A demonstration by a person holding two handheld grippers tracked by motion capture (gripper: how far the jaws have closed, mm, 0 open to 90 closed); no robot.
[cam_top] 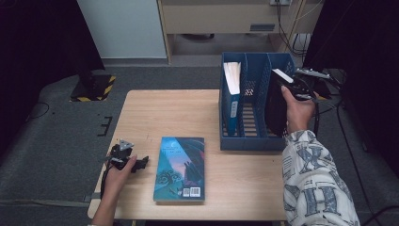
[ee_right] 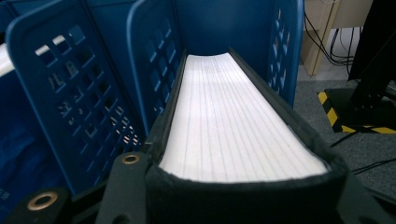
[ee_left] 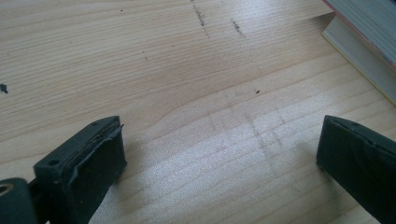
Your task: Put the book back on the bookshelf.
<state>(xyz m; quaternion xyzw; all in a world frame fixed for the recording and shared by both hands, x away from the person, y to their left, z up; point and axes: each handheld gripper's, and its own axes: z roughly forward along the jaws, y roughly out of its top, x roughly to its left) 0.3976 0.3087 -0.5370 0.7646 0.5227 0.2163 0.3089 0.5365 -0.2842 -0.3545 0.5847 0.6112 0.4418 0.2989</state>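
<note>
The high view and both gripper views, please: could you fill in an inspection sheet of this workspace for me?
Surface: light wooden table, a few dark scuffs, otherwise bare.
Job's things: black-covered book standing in the right slot of the blue plastic three-slot file rack; teal paperback lying flat at the table's front, barcode up.
Clutter: blue-spined book upright in the rack's left slot; middle slot empty.
Grippers: right gripper shut on the black book's top edge; left gripper open, low over the table beside the paperback.
Cables: black leads on the floor behind the rack.
Surroundings: grey carpet, yellow-black striped base, dark curtains.
</note>
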